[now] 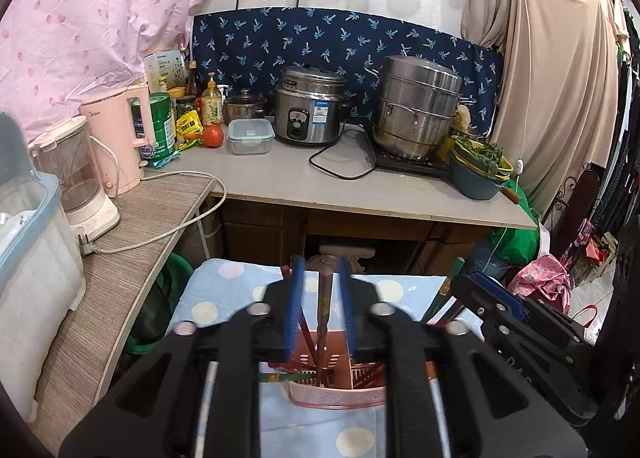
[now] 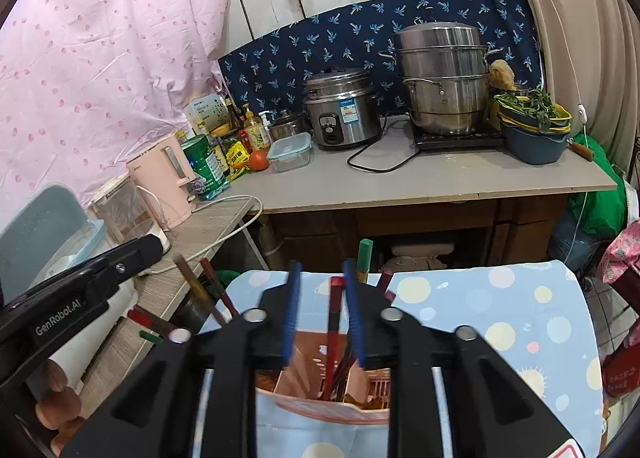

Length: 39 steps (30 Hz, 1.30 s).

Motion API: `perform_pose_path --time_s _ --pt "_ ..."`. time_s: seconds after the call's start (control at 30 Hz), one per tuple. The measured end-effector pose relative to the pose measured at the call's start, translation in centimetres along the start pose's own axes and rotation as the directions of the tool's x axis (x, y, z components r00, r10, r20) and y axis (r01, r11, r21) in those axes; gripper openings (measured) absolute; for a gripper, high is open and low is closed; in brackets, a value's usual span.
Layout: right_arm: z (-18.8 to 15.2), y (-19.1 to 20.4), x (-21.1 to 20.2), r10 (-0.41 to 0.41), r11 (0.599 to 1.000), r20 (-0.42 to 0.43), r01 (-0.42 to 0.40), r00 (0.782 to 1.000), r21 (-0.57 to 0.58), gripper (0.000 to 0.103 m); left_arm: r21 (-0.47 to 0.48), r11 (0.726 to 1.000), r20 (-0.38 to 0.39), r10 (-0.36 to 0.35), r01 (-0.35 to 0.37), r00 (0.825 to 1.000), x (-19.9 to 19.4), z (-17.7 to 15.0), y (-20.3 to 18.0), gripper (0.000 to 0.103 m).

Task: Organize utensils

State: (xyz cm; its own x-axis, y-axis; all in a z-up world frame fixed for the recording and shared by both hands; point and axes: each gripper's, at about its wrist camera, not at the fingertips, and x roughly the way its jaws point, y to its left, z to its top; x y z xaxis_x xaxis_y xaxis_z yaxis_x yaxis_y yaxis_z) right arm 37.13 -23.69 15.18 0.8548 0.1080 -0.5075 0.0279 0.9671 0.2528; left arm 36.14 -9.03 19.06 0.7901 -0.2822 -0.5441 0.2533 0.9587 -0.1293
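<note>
A pink plastic utensil holder (image 1: 336, 392) stands on a light-blue dotted cloth (image 1: 224, 290); it also shows in the right wrist view (image 2: 332, 398). Several dark red and brown chopsticks (image 1: 325, 310) stand in it. My left gripper (image 1: 320, 274) is open, its blue pads either side of one upright chopstick with gaps. My right gripper (image 2: 318, 278) is open around a red chopstick (image 2: 335, 310), not touching it. More chopsticks (image 2: 208, 290) and a green-tipped one (image 2: 364, 258) stick up nearby.
A grey counter (image 1: 320, 182) carries a rice cooker (image 1: 310, 110), a steel steamer pot (image 1: 418, 106), a blue bowl of greens (image 1: 478, 170), a pink kettle (image 1: 118, 138), bottles, a tomato (image 1: 213, 135). A side shelf (image 1: 120, 258) holds a plastic bin (image 1: 28, 258).
</note>
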Motion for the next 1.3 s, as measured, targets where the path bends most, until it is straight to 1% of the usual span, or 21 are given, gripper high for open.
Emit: perform_pose_path --time_s 0.07,0.23,0.4,0.73,1.17,1.3 --pt "-0.2 0.0 -0.6 0.003 1.0 0.012 -0.003 1.0 -0.001 0.029 0.004 1.0 0.01 0.007 -0.007 1.0 -0.2 -0.2 -0.1 0.035" --pt "-0.7 0.0 -2.6 0.023 1.0 0.023 -0.023 0.999 0.006 0.029 0.02 1.0 0.006 0.015 -0.015 1.0 -0.9 -0.7 -0.5 0.035" --pt "-1.8 0.3 -4.5 0.02 1.0 0.026 -0.02 0.999 -0.003 0.033 0.044 0.998 0.0 0.038 -0.038 0.999 -2.0 -1.7 -1.0 0.035" --pt "-5.6 0.9 -7.5 -0.005 1.0 -0.014 0.005 1.0 -0.005 0.034 0.073 0.994 -0.027 0.081 -0.079 0.996 -4.6 -4.5 -1.5 0.035" --pt "-9.7 2.8 -10.0 -0.015 0.999 -0.041 0.013 0.999 -0.045 0.034 0.094 0.991 -0.051 0.097 -0.092 0.994 -7.0 -8.6 -1.6 0.035" --pt "-10.5 3.0 -10.3 -0.036 0.997 -0.041 0.034 0.999 -0.063 0.034 0.093 0.99 -0.055 0.107 -0.102 0.993 -7.4 -9.4 -1.3 0.035"
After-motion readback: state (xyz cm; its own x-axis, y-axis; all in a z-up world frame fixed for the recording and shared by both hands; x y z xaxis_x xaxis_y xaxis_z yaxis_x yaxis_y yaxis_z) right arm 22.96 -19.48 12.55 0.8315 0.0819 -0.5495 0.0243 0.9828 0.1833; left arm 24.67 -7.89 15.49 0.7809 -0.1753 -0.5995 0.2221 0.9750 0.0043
